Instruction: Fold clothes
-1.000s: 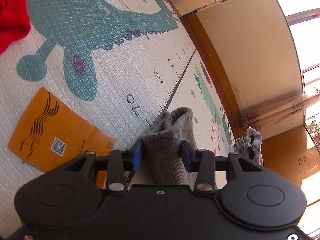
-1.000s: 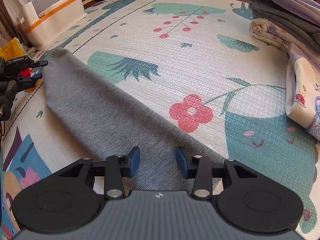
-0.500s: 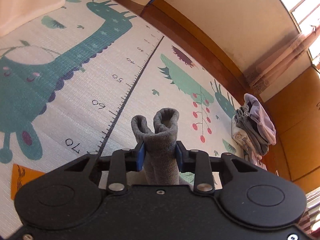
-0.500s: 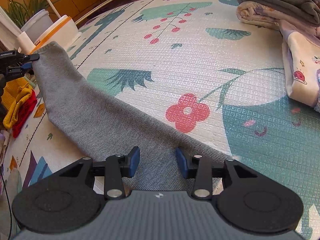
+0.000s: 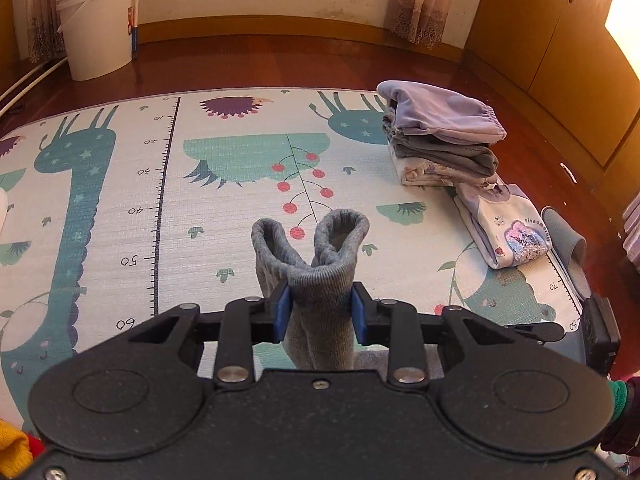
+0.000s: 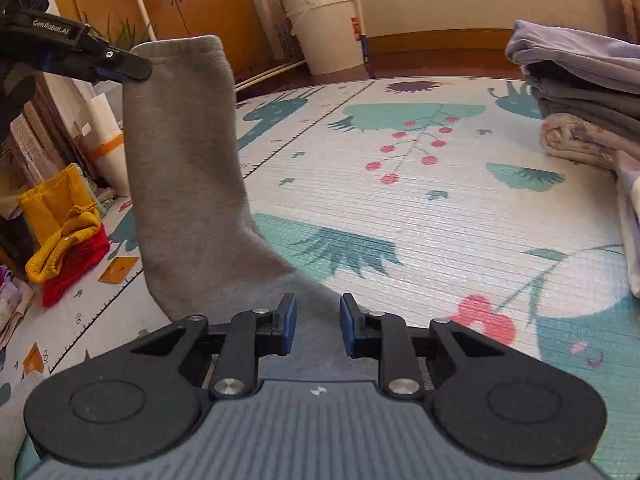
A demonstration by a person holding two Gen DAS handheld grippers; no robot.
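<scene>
Left hand-held gripper (image 5: 319,317) clamped on a bunched cuff end of the grey garment (image 6: 188,168); the blue pads (image 5: 282,312) press the knit on both sides, and two rolled openings stick up past the fingertips. In the right wrist view this gripper sits at upper left, lifting that end well above the mat, so the grey cloth hangs down in a tall column and then runs flat along the play mat (image 6: 440,216) toward the camera. Right hand-held gripper (image 6: 317,326) has its jaws apart, nothing between the pads; the flat part of the grey garment lies directly under and in front of it, can't tell if the tips touch the cloth. Further left of the hanging cloth: a yellow knit piece (image 6: 60,216) on top of a red one (image 6: 76,268), plus an orange card (image 6: 119,269) on the mat. Mid distance on the right: a folded white top with a sparkly print (image 5: 508,232) lying on the mat, just beside a stack of folded clothes (image 5: 440,140) with a lilac piece on top and grey ones under it. Mat has giraffe, cherry and ruler prints. Beyond the mat edge is dark wooden floor, a white bucket (image 5: 98,24) against the wall, and curtains (image 5: 420,0) to the right of it. Wooden cabinets (image 5: 540,32) at far right.
</scene>
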